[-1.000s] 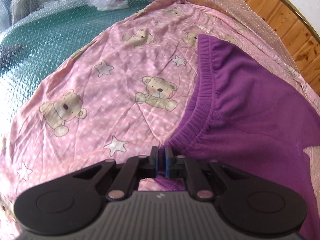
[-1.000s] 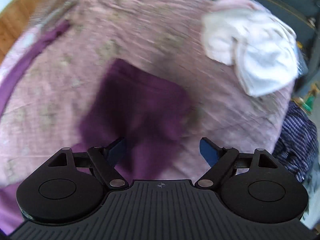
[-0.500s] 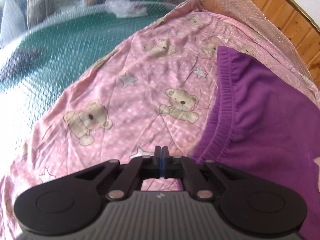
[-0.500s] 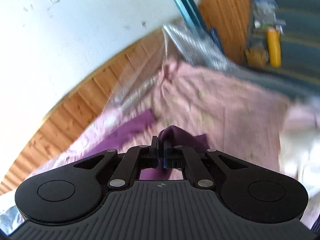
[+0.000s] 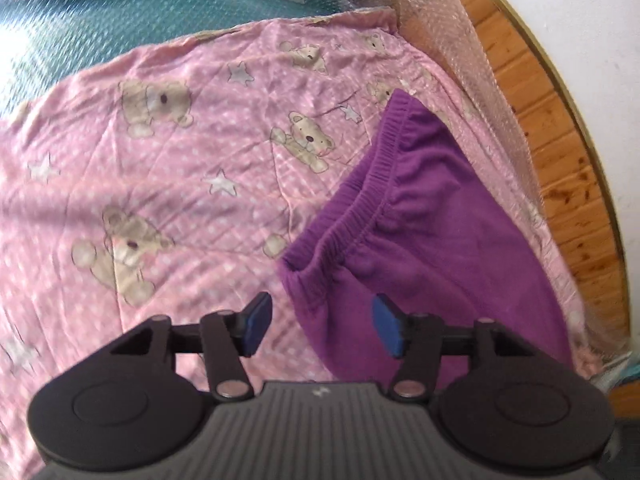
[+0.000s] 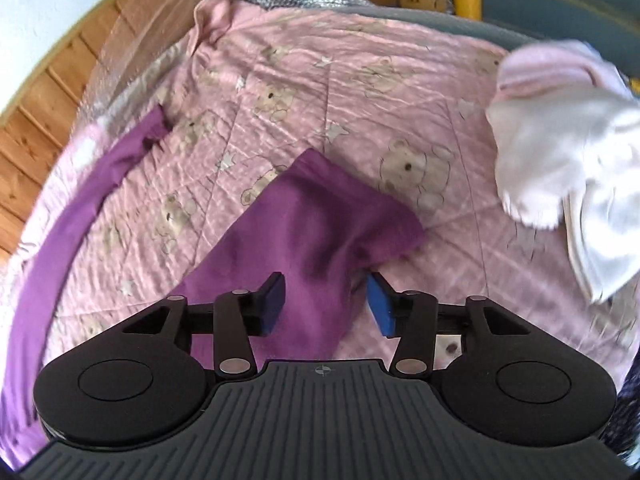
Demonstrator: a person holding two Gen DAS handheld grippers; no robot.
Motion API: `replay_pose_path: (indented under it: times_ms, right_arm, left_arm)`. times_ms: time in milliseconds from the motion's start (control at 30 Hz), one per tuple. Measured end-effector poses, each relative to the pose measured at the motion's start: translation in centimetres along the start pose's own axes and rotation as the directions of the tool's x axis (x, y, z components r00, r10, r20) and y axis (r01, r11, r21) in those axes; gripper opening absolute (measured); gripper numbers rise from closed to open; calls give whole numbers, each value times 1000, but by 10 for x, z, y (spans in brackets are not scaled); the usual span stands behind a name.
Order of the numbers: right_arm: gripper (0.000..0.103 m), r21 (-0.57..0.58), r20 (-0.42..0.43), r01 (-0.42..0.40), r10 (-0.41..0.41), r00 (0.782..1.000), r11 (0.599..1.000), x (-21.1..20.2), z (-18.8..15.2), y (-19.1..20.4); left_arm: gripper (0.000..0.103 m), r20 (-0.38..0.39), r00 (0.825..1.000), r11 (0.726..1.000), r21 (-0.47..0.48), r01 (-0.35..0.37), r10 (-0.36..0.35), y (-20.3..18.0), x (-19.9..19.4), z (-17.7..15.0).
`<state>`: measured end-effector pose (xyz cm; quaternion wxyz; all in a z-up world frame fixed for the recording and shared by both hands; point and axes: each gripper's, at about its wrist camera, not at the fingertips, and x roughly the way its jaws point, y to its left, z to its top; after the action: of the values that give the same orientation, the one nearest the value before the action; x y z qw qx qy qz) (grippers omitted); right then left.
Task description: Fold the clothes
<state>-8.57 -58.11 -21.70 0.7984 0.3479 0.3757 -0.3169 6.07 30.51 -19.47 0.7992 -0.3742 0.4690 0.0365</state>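
Purple trousers (image 5: 432, 240) lie on a pink sheet printed with bears (image 5: 168, 184). In the left wrist view their elastic waistband (image 5: 360, 196) runs diagonally, its near corner just ahead of my left gripper (image 5: 320, 322). That gripper's jaws are opening and the pads stand clear of the cloth. In the right wrist view a purple trouser leg (image 6: 312, 232) lies flat, reaching up and right from between the fingers of my right gripper (image 6: 324, 304). Its jaws are opening too, above the cloth, not pressing it. The other leg (image 6: 92, 184) stretches along the left.
A heap of white and pale pink clothes (image 6: 560, 160) sits at the right of the sheet. Bubble wrap (image 5: 472, 52) and a wooden wall panel (image 5: 560, 128) border the far side. A green covered surface (image 5: 120, 12) lies beyond the sheet's edge.
Both grippers were shut half a second ago, the right one on a lifted fold of purple cloth; both now stand apart and the cloth lies flat on the sheet.
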Motion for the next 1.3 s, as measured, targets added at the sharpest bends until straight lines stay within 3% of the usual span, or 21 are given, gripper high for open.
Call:
replay_pose_path:
  times_ms: [133,267,333,367,433,567,733,833,867,900,967,1033,1133,1200,1233,1300]
  right_arm:
    - [59,59,-7,-36,37,999,998,-1,-4,-6]
    - [66,96,-25,-68,70,997,993,6,-11,-9]
    - [67,116,-17,-76,79,997,990,10,-13,-12]
    - [67,127,-10,-74,76,997,989,13,-13,-14]
    - [66,149,14,-75,74,997,986,18,-9,-17]
    - [65,221,60,-164,154,986,961,14,4,-19]
    - [65,175,22,-187,186,982,967,19,-6,-13]
    - [58,173,-6,-183,187,982,968,25,-13,-13]
    - [35,161,-1,-175,178,984,971,24,-12,-12]
    - [2,141,-7,-173,176,984,975,26,-8,-10]
    - [1,90,-13,-170,172,985,981,26,3,-1]
    - [0,2,22,-216,216,976,976,12,25,23]
    - [0,-106,126,-350,361,924,931,-33,65,68]
    - [0,-160,184,-407,432,883,899,-64,83,91]
    - [0,-170,201,-418,446,872,893,-72,88,96]
    - [0,-156,188,-393,418,889,906,-65,88,93]
  left_arm:
    - [68,36,998,983,-176,57,-52,14,15,-20]
    - [66,79,996,976,-208,58,-42,9,36,-17]
    - [49,114,993,980,-200,27,-4,3,42,-11]
    - [8,123,991,984,-173,-31,53,-4,41,-5]
    - [6,152,977,984,-127,-128,147,-18,34,8]
    - [6,225,966,989,-99,-107,127,-29,-16,35]
    - [6,153,966,978,-41,-206,210,-11,-8,42]
    - [6,128,961,970,-29,-243,245,-8,10,34]
    - [6,128,960,968,-30,-248,250,-9,14,33]
    - [6,133,958,967,-30,-253,255,-10,15,34]
    - [6,157,957,970,-32,-243,245,-15,14,40]
    - [6,188,961,979,-31,-202,205,-21,6,51]
    - [7,236,961,989,7,-150,144,-38,-12,71]
    - [6,253,959,990,24,-139,128,-46,-19,77]
    - [6,258,958,990,29,-137,125,-48,-22,79]
    - [6,246,959,989,19,-148,139,-42,-21,77]
